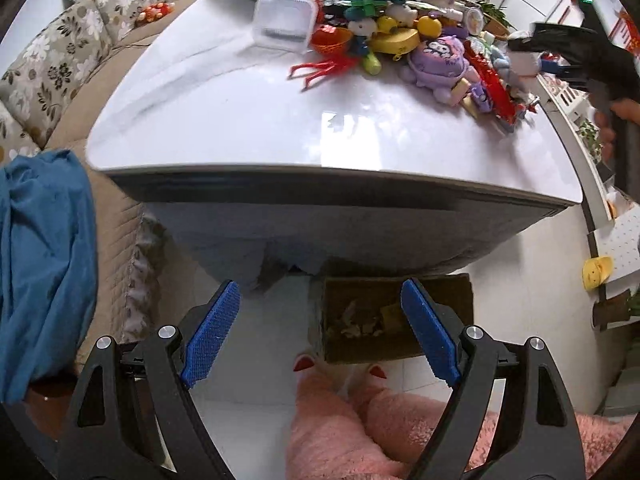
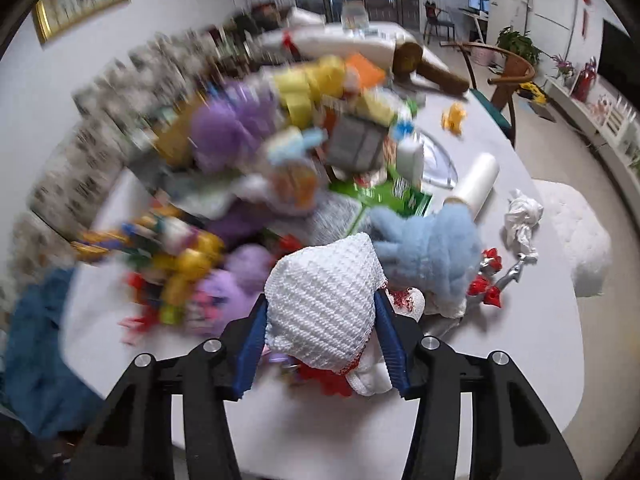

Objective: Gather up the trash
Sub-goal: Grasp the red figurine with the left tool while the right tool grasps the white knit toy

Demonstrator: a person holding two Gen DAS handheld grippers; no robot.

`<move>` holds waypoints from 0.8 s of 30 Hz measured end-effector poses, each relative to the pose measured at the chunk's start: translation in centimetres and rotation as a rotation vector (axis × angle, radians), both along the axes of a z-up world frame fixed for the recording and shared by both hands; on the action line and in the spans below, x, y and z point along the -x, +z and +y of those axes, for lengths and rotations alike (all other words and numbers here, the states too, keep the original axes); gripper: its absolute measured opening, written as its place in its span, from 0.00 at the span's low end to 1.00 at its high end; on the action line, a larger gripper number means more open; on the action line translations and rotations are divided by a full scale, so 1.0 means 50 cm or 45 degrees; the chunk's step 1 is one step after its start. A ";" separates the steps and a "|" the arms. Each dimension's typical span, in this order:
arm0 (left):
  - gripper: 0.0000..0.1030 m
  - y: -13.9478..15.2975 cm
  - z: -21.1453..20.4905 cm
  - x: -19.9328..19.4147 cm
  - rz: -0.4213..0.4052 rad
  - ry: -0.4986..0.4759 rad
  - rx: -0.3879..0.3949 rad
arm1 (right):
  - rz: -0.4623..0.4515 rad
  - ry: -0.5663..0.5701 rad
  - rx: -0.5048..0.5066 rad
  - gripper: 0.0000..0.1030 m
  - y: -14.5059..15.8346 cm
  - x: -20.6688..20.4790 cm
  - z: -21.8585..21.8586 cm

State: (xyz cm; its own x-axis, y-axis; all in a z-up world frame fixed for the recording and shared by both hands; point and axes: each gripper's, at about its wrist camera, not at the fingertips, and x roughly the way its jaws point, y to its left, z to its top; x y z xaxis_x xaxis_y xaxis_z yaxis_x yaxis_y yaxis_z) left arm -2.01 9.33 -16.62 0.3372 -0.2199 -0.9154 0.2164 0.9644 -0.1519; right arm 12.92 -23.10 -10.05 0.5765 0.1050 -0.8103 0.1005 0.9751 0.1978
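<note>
My right gripper (image 2: 320, 312) is shut on a white knitted toy (image 2: 324, 304) with red trim, held above the white table (image 2: 320, 420); it also shows at the right of the left wrist view (image 1: 524, 46). A crumpled white tissue (image 2: 522, 218) lies on the table to the right. My left gripper (image 1: 320, 304) is open and empty below the table's front edge (image 1: 320, 178), over the floor. A cardboard box (image 1: 394, 322) holding crumpled scraps stands under the table, just behind the right finger (image 1: 430, 332).
A pile of toys (image 1: 404, 40) and a clear plastic tub (image 1: 284, 22) cover the far table. A floral sofa (image 1: 60, 52) and blue cloth (image 1: 44, 260) lie left. Pink slippers (image 1: 340, 400) stand below. A roll (image 2: 478, 182) and white stool (image 2: 576, 236) show right.
</note>
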 end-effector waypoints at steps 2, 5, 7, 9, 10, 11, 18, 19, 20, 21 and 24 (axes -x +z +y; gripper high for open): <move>0.79 -0.001 -0.016 -0.021 -0.008 -0.017 0.011 | -0.056 0.021 -0.056 0.49 0.032 0.050 -0.015; 0.79 -0.002 -0.034 -0.065 -0.022 -0.038 0.025 | -0.093 0.020 -0.127 0.50 0.055 0.116 -0.029; 0.79 -0.002 -0.042 -0.113 -0.060 -0.039 -0.003 | -0.097 0.015 -0.183 0.50 0.057 0.163 -0.035; 0.79 -0.005 -0.048 -0.159 -0.115 -0.044 -0.049 | -0.083 0.021 -0.216 0.50 0.047 0.210 -0.033; 0.79 -0.007 -0.053 -0.177 -0.144 -0.054 -0.083 | -0.074 0.017 -0.223 0.50 0.044 0.228 -0.028; 0.79 -0.011 -0.061 -0.207 -0.180 -0.073 -0.140 | -0.068 0.012 -0.231 0.50 0.040 0.247 -0.025; 0.79 -0.040 -0.115 -0.345 -0.225 -0.222 -0.302 | 0.020 -0.085 -0.302 0.51 -0.008 0.329 -0.043; 0.79 -0.045 -0.125 -0.358 -0.239 -0.248 -0.334 | 0.031 -0.090 -0.303 0.51 -0.014 0.334 -0.047; 0.79 -0.047 -0.132 -0.364 -0.243 -0.269 -0.347 | 0.047 -0.105 -0.295 0.51 -0.021 0.340 -0.050; 0.78 -0.052 -0.138 -0.371 -0.240 -0.292 -0.356 | 0.056 -0.119 -0.289 0.51 -0.026 0.343 -0.054; 0.49 -0.053 -0.130 -0.376 -0.193 -0.326 -0.217 | 0.071 -0.160 -0.304 0.51 -0.040 0.356 -0.063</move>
State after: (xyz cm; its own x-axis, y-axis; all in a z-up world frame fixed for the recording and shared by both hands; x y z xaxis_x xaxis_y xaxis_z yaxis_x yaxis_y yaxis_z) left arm 16.81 2.85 -19.26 0.4256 -0.1629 -0.8901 0.4629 0.8844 0.0594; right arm -4.89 -26.26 -12.03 0.5521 0.2272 -0.8022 0.2350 0.8807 0.4112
